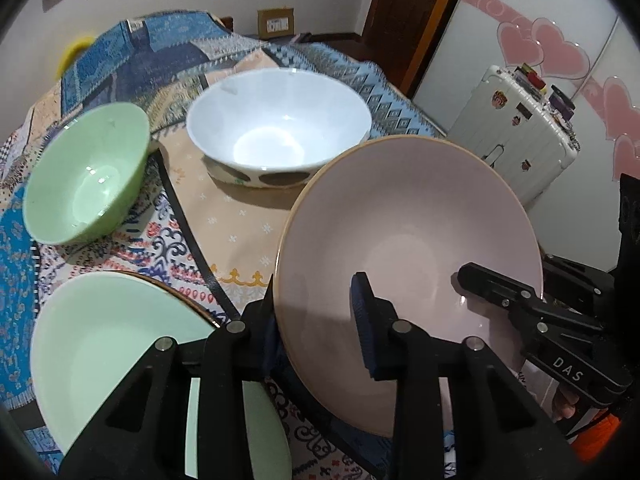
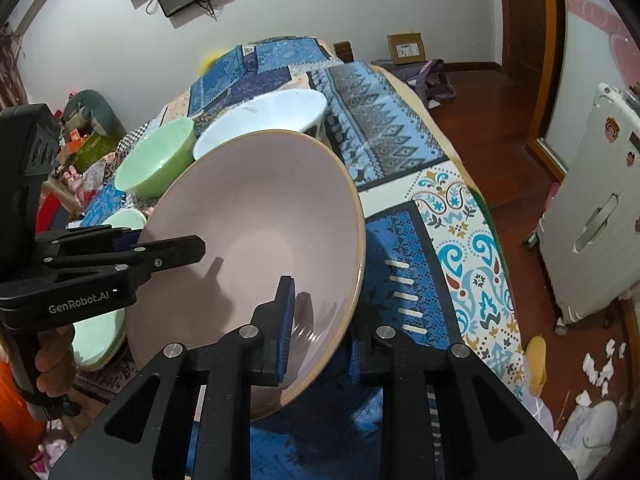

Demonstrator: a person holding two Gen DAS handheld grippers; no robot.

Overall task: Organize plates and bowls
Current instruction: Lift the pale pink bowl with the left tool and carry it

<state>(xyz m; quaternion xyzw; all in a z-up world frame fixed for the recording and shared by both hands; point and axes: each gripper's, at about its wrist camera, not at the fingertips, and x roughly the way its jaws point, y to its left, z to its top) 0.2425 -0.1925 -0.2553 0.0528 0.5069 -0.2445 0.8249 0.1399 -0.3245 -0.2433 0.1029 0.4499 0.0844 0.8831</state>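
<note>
While tilted, pink plate (image 1: 408, 248) is clamped by left gripper (image 1: 320, 320) and right gripper (image 2: 320, 328).

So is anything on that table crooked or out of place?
Yes: the pink plate is tilted steeply off the table, gripped at opposite rims by the left gripper and right gripper. The green bowl also looks tipped sideways. Nothing seems spilled or broken.

Readable: "DAS" in white on black body of right tool (image 1: 464, 276), seen just right of pink plate (image 1: 408, 248). "GenRobot.AI" in white on black body of left tool (image 2: 192, 248), just left of same plate. Carton label by wall, suitcase stickers: too small/blurred to read.
</note>
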